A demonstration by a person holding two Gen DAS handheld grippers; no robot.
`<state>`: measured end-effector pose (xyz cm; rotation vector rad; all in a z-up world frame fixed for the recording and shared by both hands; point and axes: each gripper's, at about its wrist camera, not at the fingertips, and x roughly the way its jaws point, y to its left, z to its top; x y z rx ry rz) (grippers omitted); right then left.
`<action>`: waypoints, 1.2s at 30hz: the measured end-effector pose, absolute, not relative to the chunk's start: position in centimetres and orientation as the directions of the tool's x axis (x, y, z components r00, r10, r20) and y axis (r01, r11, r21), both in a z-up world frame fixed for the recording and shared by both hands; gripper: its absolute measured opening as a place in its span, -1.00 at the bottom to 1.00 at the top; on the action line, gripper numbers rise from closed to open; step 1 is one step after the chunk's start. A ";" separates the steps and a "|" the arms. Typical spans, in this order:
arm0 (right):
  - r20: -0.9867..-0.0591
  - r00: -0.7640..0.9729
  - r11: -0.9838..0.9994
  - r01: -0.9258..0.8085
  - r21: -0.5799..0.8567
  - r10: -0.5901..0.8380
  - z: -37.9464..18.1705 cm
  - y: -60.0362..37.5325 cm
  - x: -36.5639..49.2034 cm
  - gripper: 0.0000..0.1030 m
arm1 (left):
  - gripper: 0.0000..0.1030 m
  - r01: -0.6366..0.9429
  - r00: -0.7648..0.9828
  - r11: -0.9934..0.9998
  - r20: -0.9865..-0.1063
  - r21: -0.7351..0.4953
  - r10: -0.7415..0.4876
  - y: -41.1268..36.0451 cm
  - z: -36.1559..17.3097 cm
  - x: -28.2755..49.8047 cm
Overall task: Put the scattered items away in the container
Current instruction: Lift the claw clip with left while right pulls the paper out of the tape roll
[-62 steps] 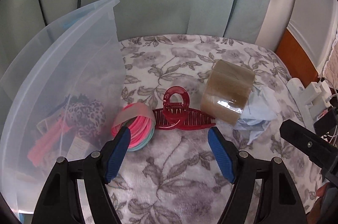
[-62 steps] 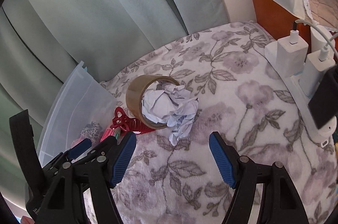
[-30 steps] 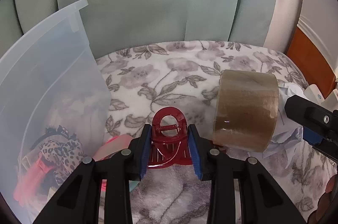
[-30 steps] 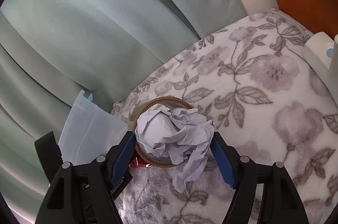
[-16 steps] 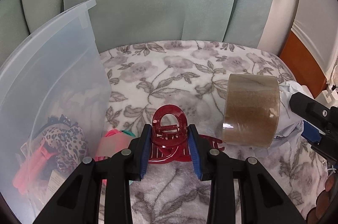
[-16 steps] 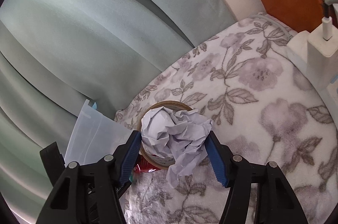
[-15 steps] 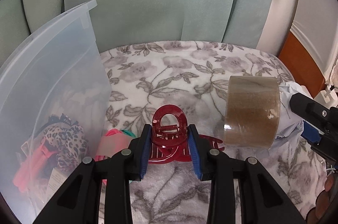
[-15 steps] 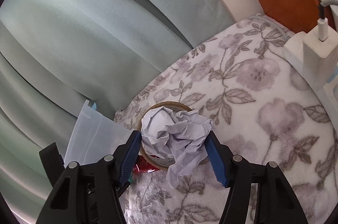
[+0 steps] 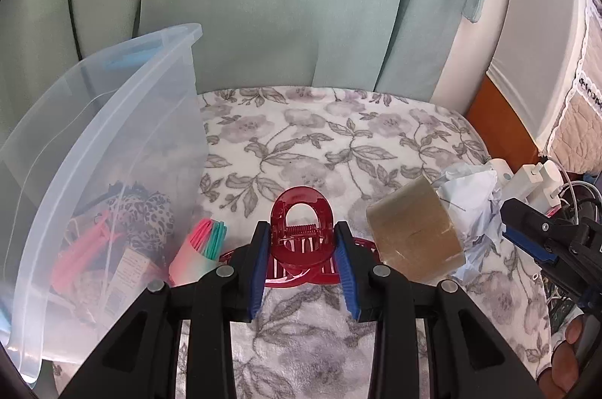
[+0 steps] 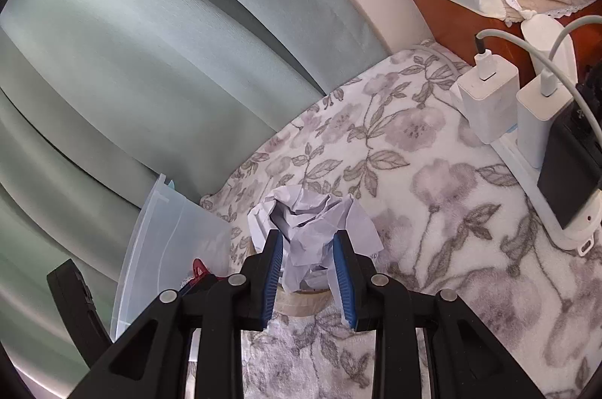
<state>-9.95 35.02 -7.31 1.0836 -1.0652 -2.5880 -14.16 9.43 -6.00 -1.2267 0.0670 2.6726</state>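
Landmark is the clear plastic container (image 9: 113, 143), far left of my workspace on the floral blanket (image 9: 301, 143). All places below are relative to it.

Inside the container: leopard scrunchie (image 9: 143, 210) and pink bits, already stowed. Touching its right wall from outside: the stack of pink and teal hair ties (image 9: 205, 241), not yet in.

Next to the right: my left gripper (image 9: 303, 267), jaws clamped together on the dark red hair claw (image 9: 301, 229). The pads press on the claw's hinge end, and its toothed body runs crosswise under the fingers. Container opening sits up and to the left of this gripper, so I judge the left hand has the short carry: lift over the rim, then drop.

Further right: the brown tape roll (image 9: 414, 233), lying on its side, axis pointing away from the container, with crumpled paper (image 10: 312, 226) at its far end.

Farthest right: my right gripper (image 10: 306, 271), jaws closing, with the paper wad between the pads and squeezed at the sides. The tape roll sits just under the fingers. This hand is well apart from the container and must cross over the left gripper's lane. Risk as I judge it: paper drags the roll along.
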 end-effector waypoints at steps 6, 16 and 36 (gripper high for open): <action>-0.575 -0.731 -0.751 -0.133 0.647 -0.366 -6.7 34.9 -9.0 -0.36 | -0.31 -0.192 -0.638 -0.980 -0.753 -0.042 0.158 9.0 -6.0 -13.1; -0.557 -0.743 -0.738 -0.128 0.662 -0.370 -7.9 34.9 -10.4 0.43 | -0.31 -0.207 -0.648 -0.978 -0.747 -0.020 0.152 9.1 -6.2 -13.4; -0.597 -0.764 -0.658 -0.322 0.681 -0.244 -13.0 39.0 -13.8 0.43 | -0.31 -0.238 -0.582 -0.971 -0.796 -0.028 0.166 9.6 -10.8 -15.4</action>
